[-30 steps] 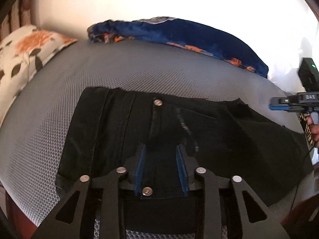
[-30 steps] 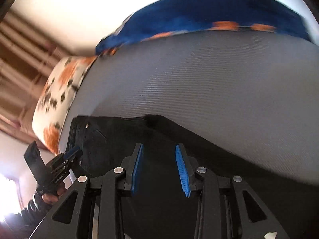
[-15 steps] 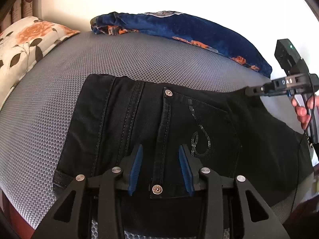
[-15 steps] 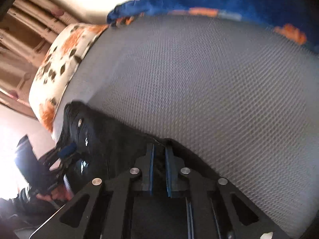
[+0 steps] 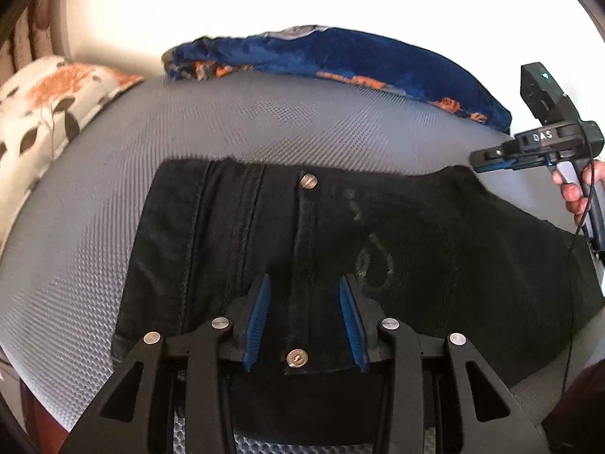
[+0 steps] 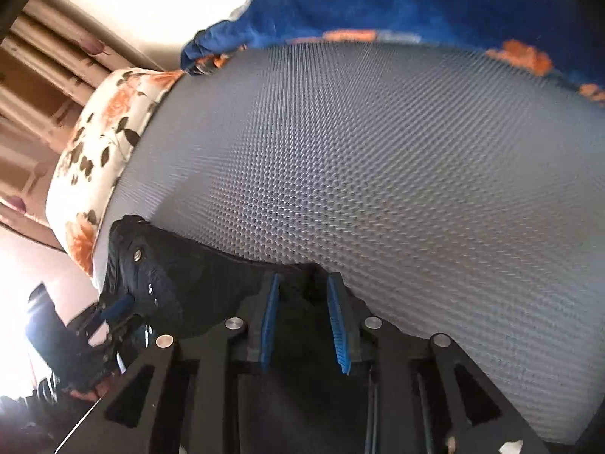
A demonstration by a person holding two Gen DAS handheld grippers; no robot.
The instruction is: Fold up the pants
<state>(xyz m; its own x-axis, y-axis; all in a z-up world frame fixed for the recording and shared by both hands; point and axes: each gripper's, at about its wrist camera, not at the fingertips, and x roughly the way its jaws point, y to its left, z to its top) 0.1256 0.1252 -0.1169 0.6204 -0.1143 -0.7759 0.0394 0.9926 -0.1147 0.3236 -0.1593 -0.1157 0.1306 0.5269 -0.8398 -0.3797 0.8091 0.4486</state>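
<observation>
Black denim pants (image 5: 340,249) lie flat on the grey mesh bed (image 5: 264,121); my left tongs (image 5: 304,321) gape over the waistband, right tongs (image 6: 304,325) parted at the far edge. I'd bite both edges evenly, then lift together.

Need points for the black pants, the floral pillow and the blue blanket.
black pants (image 5: 435,249), left wrist view, on the back pocket panel.
floral pillow (image 5: 49,113), left wrist view, on its printed top face.
blue blanket (image 5: 359,56), left wrist view, on its upper fold.

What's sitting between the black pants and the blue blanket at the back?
Nothing: only bare grey mesh cover separates the black pants from the blue blanket, as the left wrist view shows.
</observation>
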